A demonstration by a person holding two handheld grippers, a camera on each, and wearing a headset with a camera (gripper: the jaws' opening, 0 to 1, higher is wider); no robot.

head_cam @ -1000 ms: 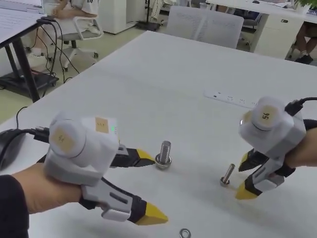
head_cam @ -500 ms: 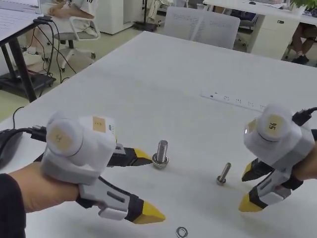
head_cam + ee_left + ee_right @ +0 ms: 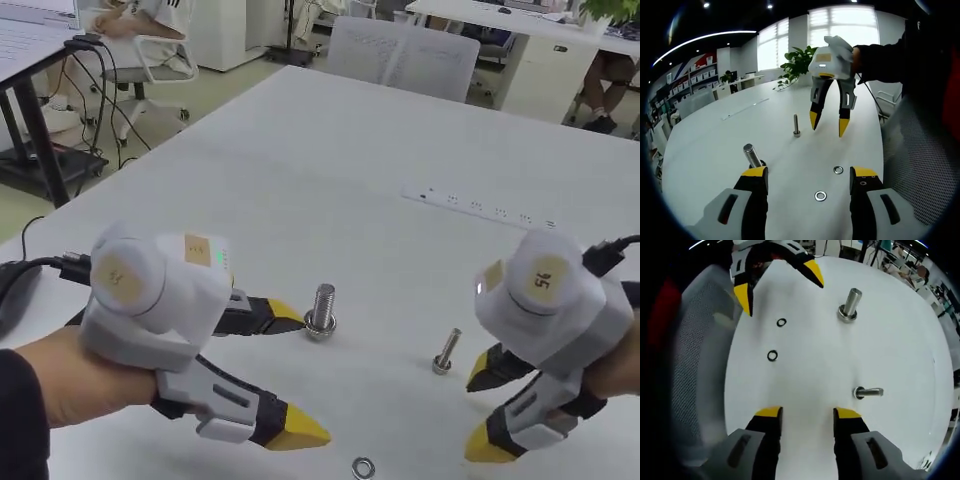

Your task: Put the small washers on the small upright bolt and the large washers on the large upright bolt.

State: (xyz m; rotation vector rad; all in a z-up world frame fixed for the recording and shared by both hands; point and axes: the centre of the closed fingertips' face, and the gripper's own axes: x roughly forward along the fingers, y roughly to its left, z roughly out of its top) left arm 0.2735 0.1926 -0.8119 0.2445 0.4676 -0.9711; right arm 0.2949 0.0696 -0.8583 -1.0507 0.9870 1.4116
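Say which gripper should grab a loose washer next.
Left, probably: the open left gripper faces both loose washers, just ahead between its jaws. The right gripper hangs farther off, beside the small bolt.

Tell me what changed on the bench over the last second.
The right claw, open and empty, drew back from the small upright silver metal bolt toward the person, lower in the head view. Nothing was taken hold of or let go. Unchanged: the left claw open beside the large upright threaded silver bolt, both bolts standing, the small silver ring washer loose on the white table.
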